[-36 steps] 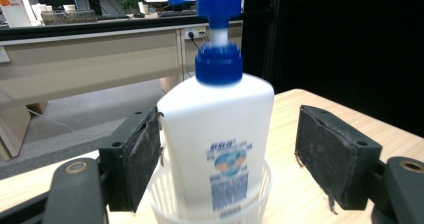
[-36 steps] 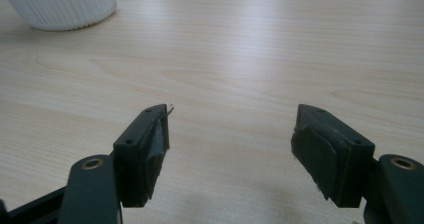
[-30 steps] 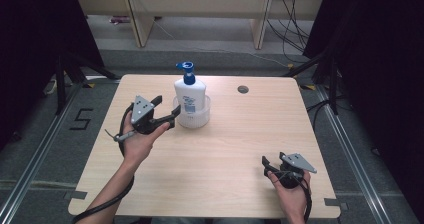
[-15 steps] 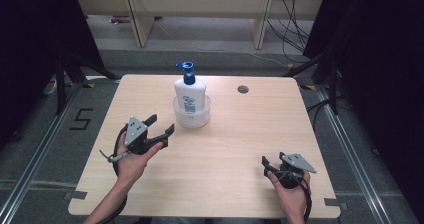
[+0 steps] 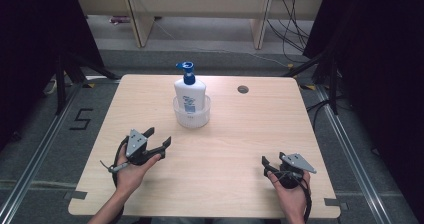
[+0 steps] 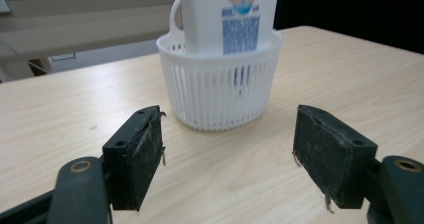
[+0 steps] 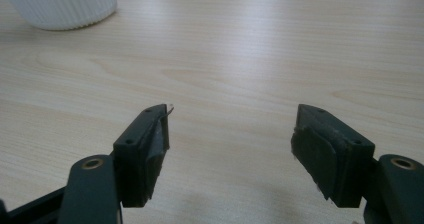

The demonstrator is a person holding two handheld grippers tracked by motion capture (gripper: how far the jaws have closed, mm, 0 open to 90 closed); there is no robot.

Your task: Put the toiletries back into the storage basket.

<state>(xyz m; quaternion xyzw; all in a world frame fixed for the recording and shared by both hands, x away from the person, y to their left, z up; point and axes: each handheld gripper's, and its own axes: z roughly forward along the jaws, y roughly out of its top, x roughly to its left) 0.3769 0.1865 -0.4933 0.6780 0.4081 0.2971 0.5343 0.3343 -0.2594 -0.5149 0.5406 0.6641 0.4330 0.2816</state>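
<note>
Left gripper view: basket point(image 6: 220, 91) with bottle point(image 6: 227, 16) dead ahead of spread, empty fingers point(image 6: 142, 154); left gripper point(image 5: 152, 144) nearer; right gripper point(image 5: 272, 168) spread, empty.

White pump bottle point(image 5: 190, 92), blue pump head, upright inside white slatted basket point(image 5: 191, 116); basket near table's point(image 5: 240, 149) far-centre edge.

Light wooden table point(image 5: 230, 149) with one basket on it.
A white slatted basket point(image 5: 191, 115) stands near its far edge, left of a round hole point(image 5: 243, 89).
</note>
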